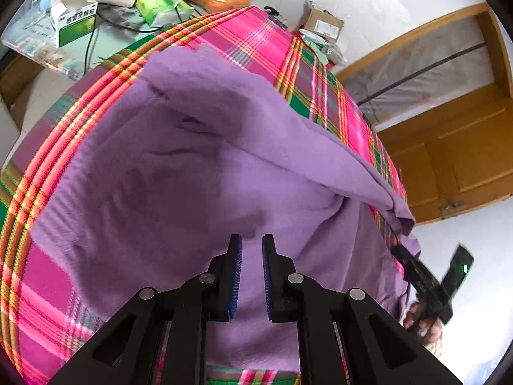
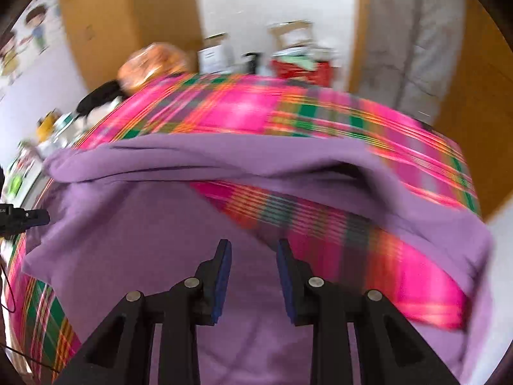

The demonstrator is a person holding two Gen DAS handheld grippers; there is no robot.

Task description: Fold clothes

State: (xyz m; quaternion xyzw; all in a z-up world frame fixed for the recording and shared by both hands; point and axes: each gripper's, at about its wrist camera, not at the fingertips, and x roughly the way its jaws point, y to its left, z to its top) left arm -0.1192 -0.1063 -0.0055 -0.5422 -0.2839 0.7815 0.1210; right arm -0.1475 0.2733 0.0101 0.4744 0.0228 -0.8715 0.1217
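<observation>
Left wrist view: our left gripper and right gripper hang unclenched, empty, above the purple garment, which lies straight ahead.

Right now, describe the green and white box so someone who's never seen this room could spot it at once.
Start at the table with the pink plaid cloth where the purple garment lies. Past the cloth's far left edge is a cluttered bare patch of table. The green and white box stands there with its lid flaps open, beside a pale green packet; it is the only box with a solid green lower band.
</observation>
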